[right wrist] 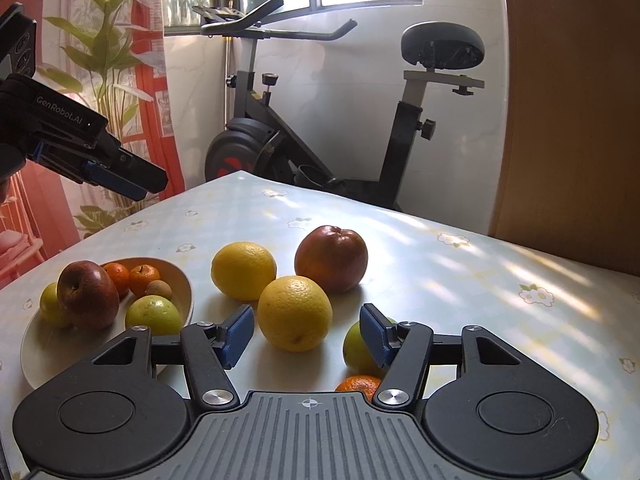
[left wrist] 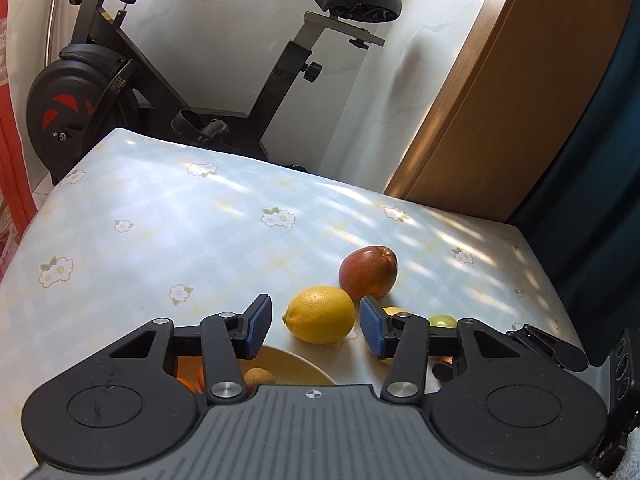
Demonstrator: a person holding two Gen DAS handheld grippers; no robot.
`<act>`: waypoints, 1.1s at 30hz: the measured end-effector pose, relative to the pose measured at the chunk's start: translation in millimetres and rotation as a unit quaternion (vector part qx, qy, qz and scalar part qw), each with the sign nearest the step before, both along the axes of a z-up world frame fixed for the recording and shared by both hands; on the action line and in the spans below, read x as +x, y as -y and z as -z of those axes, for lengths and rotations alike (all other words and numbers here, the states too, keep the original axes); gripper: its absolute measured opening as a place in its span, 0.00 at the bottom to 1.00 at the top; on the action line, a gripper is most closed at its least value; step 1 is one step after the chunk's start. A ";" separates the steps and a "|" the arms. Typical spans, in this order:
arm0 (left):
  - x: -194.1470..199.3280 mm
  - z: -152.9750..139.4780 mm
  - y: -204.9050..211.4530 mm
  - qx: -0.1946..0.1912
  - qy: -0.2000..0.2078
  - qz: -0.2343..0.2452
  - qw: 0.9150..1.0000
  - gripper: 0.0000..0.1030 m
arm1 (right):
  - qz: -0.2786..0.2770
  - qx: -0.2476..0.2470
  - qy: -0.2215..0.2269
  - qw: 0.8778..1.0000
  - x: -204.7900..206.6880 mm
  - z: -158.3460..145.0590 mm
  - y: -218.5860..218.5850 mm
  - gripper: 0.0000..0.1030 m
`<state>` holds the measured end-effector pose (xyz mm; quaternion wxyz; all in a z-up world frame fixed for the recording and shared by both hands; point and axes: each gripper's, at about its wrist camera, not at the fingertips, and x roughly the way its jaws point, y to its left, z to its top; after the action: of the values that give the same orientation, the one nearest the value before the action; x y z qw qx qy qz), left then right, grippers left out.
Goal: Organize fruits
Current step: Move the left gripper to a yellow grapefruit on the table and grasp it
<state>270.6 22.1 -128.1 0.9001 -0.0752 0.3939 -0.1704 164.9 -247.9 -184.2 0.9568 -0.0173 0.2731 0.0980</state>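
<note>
My right gripper (right wrist: 307, 336) hangs low over the table, open, with a yellow citrus fruit (right wrist: 294, 312) between its blue pads (right wrist: 239, 334); the pads do not press on it. Behind it lie a lemon (right wrist: 243, 270) and a red apple (right wrist: 331, 258). A green fruit (right wrist: 354, 350) and a tangerine (right wrist: 358, 386) sit under the right finger. The cream plate (right wrist: 36, 354) at left holds an apple (right wrist: 86, 294), green fruits and tangerines. My left gripper (left wrist: 316, 328) is open and empty, raised above the plate (left wrist: 296, 364); the lemon (left wrist: 320, 314) and apple (left wrist: 368, 272) lie below it.
The table wears a pale checked cloth with flowers (right wrist: 460, 280). An exercise bike (right wrist: 312, 136) stands past its far edge, a wooden door (right wrist: 572, 120) to the right, and a red curtain (right wrist: 148, 80) with a plant to the left. The left gripper (right wrist: 138, 184) shows at the upper left.
</note>
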 end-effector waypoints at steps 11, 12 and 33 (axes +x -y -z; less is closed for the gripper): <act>15.5 14.7 28.3 -0.026 -0.010 0.018 0.999 0.42 | -0.003 -0.017 -0.016 1.000 23.9 9.8 -9.9 0.53; 16.7 17.4 30.7 -0.027 -0.014 0.020 0.999 0.40 | -0.005 -0.020 -0.018 1.000 26.2 10.3 -11.6 0.53; 33.6 49.6 63.4 -0.069 -0.065 0.078 0.992 0.39 | 0.008 -0.026 -0.046 0.999 9.7 25.5 -15.2 0.42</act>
<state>304.3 -41.2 -177.7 0.8492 -0.1168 0.4439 -0.2613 174.7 -232.7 -209.7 0.9431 -0.0349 0.3198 0.0838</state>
